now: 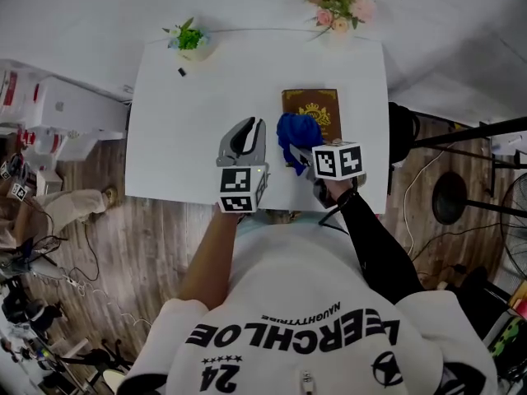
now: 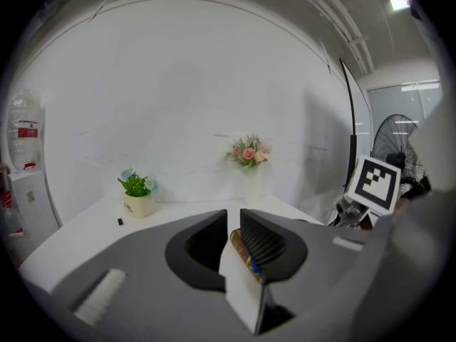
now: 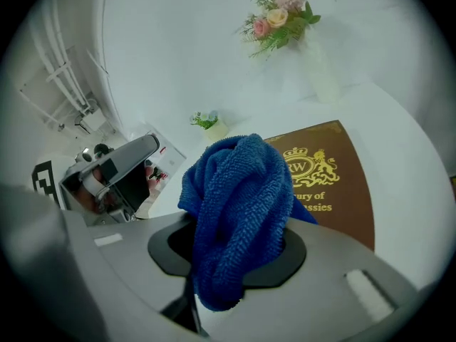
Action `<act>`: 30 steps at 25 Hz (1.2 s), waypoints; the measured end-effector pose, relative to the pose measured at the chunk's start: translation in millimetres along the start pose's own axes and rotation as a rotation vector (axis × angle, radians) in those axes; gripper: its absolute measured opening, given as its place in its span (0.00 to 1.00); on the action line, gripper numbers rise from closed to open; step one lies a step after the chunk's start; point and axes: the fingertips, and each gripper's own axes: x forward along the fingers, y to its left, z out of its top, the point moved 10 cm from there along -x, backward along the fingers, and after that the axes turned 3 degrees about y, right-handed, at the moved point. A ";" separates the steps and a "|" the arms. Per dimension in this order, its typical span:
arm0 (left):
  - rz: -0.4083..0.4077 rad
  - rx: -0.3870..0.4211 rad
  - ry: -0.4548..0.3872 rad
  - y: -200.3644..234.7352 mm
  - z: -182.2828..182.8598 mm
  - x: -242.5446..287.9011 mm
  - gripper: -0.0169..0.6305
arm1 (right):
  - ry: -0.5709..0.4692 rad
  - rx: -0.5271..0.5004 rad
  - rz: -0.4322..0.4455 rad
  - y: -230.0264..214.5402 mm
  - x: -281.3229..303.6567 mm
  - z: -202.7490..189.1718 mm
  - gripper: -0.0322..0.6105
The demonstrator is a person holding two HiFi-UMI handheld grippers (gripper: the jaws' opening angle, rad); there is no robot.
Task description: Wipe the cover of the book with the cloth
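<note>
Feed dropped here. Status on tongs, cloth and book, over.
Right tongs shut on blue cloth, over near-left corner of book. Left tongs slightly apart, empty. Nothing blocking cover.

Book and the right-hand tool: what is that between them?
A bunched blue cloth, gripped by the right tool; the right gripper view shows it before the book.

The cloth (image 3: pixel 235 184) buries the jaws of the right gripper (image 3: pixel 239 228) and covers the start of the gold title lines on the book (image 3: pixel 342 184). The gripper body cuts off the book's near end. In the head view the book's seven o'clock corner is hidden. The left gripper view shows only a sliver of the book. At eleven o'clock on the desk (image 1: pixel 189 130), a black speck (image 1: pixel 182 72) is too small to tell.
</note>
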 end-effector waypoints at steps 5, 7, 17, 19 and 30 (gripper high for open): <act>-0.022 -0.001 -0.003 -7.3 3.1 8.4 0.20 | -0.043 0.041 -0.064 -24.0 -26.4 -2.2 0.24; -0.035 0.000 -0.005 -12.9 4.1 13.7 0.20 | -0.067 0.069 -0.091 -36.8 -39.0 -4.4 0.24; -0.081 0.005 -0.006 -52.4 10.4 37.5 0.20 | -0.176 0.161 -0.223 -89.8 -93.1 -15.9 0.24; -0.080 0.004 -0.001 -56.7 8.4 37.9 0.20 | -0.178 0.170 -0.209 -93.9 -95.2 -17.4 0.24; -0.105 -0.005 0.003 -38.9 -2.7 12.2 0.20 | -0.202 0.096 -0.147 -35.8 -81.8 -13.5 0.24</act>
